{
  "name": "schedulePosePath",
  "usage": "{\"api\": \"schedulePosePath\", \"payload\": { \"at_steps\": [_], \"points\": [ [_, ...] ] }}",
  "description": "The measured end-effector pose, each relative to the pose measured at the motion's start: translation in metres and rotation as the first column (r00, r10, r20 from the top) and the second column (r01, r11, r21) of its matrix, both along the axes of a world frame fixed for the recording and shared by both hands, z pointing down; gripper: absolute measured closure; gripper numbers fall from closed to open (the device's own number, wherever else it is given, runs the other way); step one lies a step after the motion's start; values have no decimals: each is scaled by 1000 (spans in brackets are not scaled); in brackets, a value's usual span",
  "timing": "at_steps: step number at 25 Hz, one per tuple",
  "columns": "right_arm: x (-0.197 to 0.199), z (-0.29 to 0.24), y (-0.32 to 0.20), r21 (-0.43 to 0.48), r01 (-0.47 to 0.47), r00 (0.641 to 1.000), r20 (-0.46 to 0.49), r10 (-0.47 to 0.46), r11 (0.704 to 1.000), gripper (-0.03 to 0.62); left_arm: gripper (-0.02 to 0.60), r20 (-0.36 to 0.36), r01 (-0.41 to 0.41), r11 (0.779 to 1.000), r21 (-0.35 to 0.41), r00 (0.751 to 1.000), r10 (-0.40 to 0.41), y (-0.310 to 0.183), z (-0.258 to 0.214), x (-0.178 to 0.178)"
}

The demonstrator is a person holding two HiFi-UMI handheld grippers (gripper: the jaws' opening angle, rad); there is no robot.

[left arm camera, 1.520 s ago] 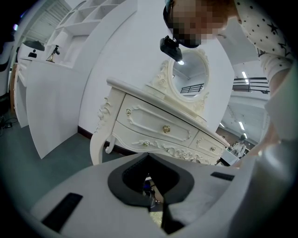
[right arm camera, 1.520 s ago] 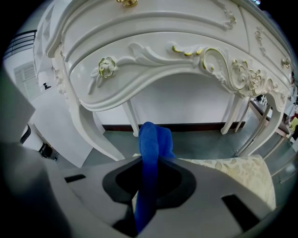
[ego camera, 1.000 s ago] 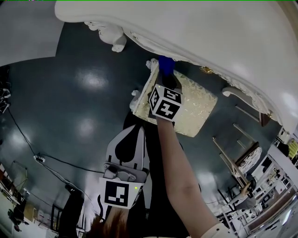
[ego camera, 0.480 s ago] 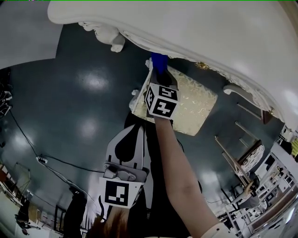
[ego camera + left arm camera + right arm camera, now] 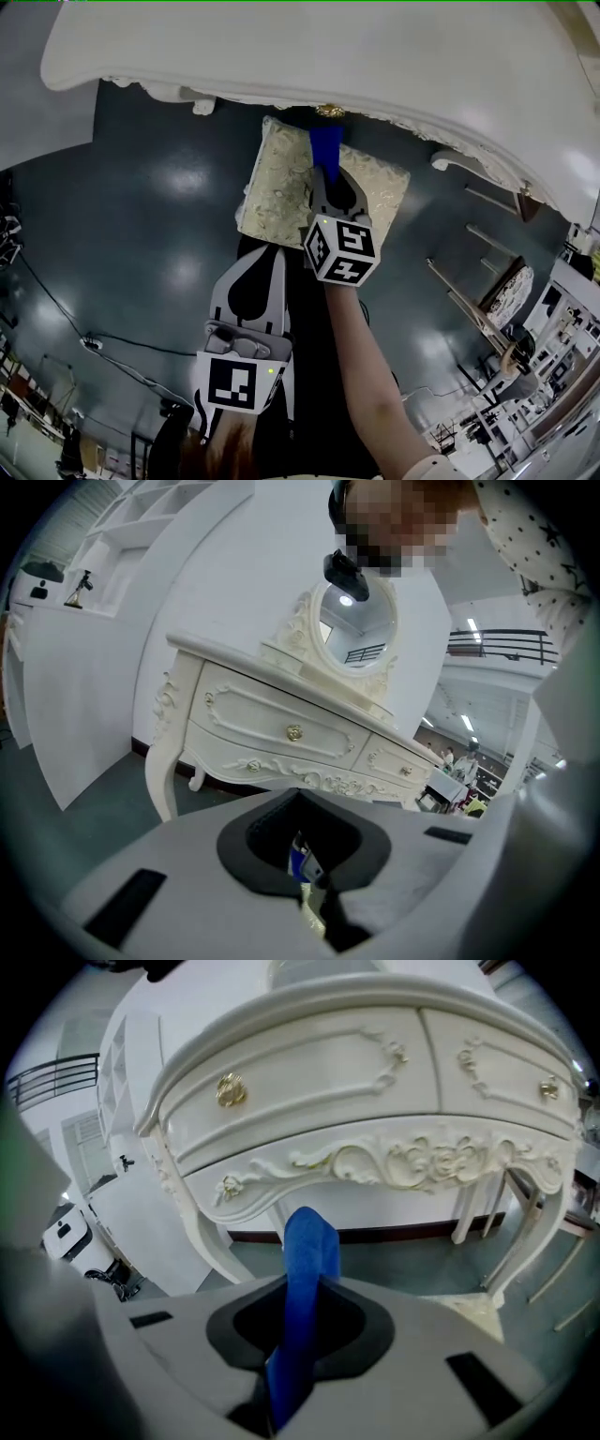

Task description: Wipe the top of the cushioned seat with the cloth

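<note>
Wiping stage: under way, by judgement; one pass along the far edge looks part done, and most of the cushion top lies outside it.

Left gripper (image 5: 270,251): lower left of centre in the head view, held back over the dark floor (image 5: 141,187) just short of the seat's near edge. Its fingers are together with nothing between them, and it takes no part in the wipe.

Cushioned seat (image 5: 272,187): upper centre of the head view, with its far edge tucked beneath the white dressing table (image 5: 375,56).

Cloth (image 5: 325,150): blue, standing forward out of the jaws over the middle of the seat's far edge. Contact with the fabric cannot be confirmed from any view.

Right gripper (image 5: 328,180): centre of the head view, over the seat, fingers clamped on the cloth.

Change: a second ago the cloth sat at the seat's far left corner. It now sits near the middle of that far edge, with bare cushion showing to its left.

Bearing on task: the stroke is running left to right. The right half and the near side probably remain to be covered.

Risk: the overhanging table edge leaves little room at the far side.
</note>
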State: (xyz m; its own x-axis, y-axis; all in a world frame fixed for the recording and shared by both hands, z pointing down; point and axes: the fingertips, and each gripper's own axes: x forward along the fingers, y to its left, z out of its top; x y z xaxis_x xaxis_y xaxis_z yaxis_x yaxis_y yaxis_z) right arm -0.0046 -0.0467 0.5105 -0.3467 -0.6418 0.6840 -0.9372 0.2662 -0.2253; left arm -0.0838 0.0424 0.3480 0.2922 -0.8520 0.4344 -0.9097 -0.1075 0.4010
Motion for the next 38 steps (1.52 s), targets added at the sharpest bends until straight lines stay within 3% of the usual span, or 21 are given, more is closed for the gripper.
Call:
{"api": "schedulePosePath", "payload": {
  "at_steps": [5, 9, 15, 19, 26, 38],
  "points": [
    [97, -19, 23, 18, -148, 988, -44, 149, 989, 533, 583, -20, -93, 996, -3, 996, 93, -7, -6, 43],
    [174, -15, 45, 14, -287, 953, -94, 287, 958, 533, 583, -15, -163, 987, 0, 987, 163, -6, -5, 71],
    [251, 17, 76, -32, -394, 907, -179, 382, 919, 533, 583, -3, -239, 971, -14, 971, 239, 4, -2, 107],
    [262, 43, 87, -88, -419, 897, -191, 398, 903, 533, 583, 6, -262, 965, -21, 965, 262, 9, -1, 120],
    [243, 75, 87, -173, -391, 914, -187, 359, 904, 533, 583, 13, -263, 964, -27, 965, 263, 10, 1, 127],
    [231, 77, 82, -176, -399, 908, -209, 362, 900, 533, 583, 8, -234, 972, -25, 972, 234, 10, 0, 115]
  ]
}}
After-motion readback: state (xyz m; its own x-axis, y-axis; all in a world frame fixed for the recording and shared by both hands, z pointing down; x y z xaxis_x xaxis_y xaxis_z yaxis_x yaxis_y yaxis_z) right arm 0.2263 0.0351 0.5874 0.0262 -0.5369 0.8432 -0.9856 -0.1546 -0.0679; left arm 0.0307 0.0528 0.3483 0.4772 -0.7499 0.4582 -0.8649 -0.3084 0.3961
